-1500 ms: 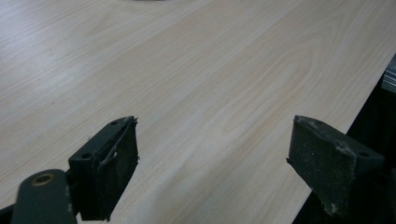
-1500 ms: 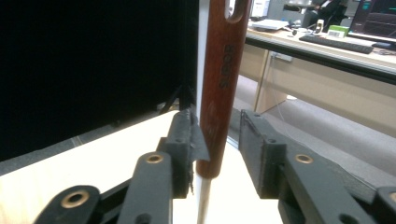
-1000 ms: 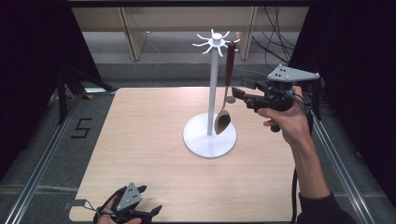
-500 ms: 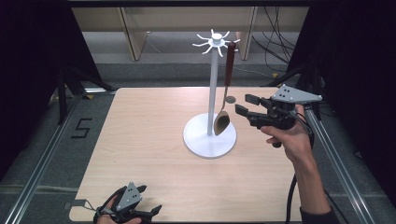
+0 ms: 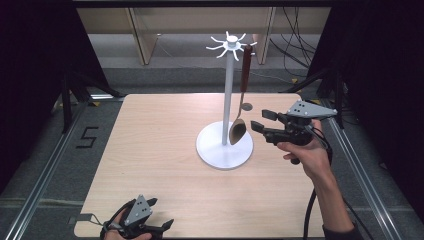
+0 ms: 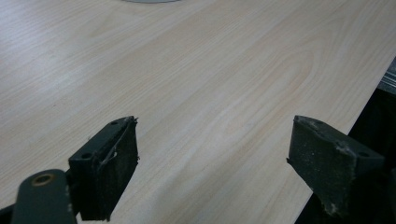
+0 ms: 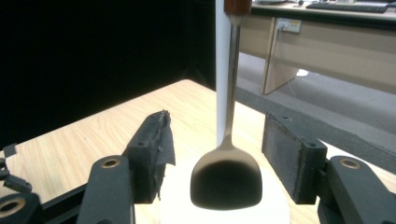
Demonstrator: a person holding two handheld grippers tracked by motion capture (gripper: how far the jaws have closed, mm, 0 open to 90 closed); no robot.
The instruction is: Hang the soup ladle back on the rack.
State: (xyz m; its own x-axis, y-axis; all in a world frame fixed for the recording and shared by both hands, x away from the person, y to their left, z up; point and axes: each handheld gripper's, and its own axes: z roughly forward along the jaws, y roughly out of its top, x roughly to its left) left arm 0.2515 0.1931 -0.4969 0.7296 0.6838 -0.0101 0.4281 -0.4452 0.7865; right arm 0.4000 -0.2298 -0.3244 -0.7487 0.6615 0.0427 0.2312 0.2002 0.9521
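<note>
We start with the bench [image 5: 165, 165], a pale wood-grain top that carries everything; its long edge runs along the right of the left gripper view, where the grain fills most of the picture. On its far right half we see the white rack [image 5: 228, 95]: a round flat base sitting on the bench, a thin upright pole, and a ring of short curved hooks at the top. From one hook on the right side of that crown hangs the spatula [image 5: 238, 129], handle up and blade down. Its handle is reddish brown, its shank thin metal, and its dark blade hangs just above the base, close beside the pole. In the right gripper view the spatula [image 7: 226, 179] hangs straight in front of the pole, its blade over the white base.

The right hand-held gripper [image 5: 261, 121] is held level at the height of the blade, just to the right of the rack's base, pointing at the spatula. Its jaws stand apart and have just been opening; in its own view the blade sits in the gap between the two pads, and we see clear space on both sides, so neither pad presses on it.

The left hand-held gripper [image 5: 161, 214] rests low at the near edge of the bench, well apart from the rack. Its jaws are spread wide, with bare wood between them in its own view.
</note>
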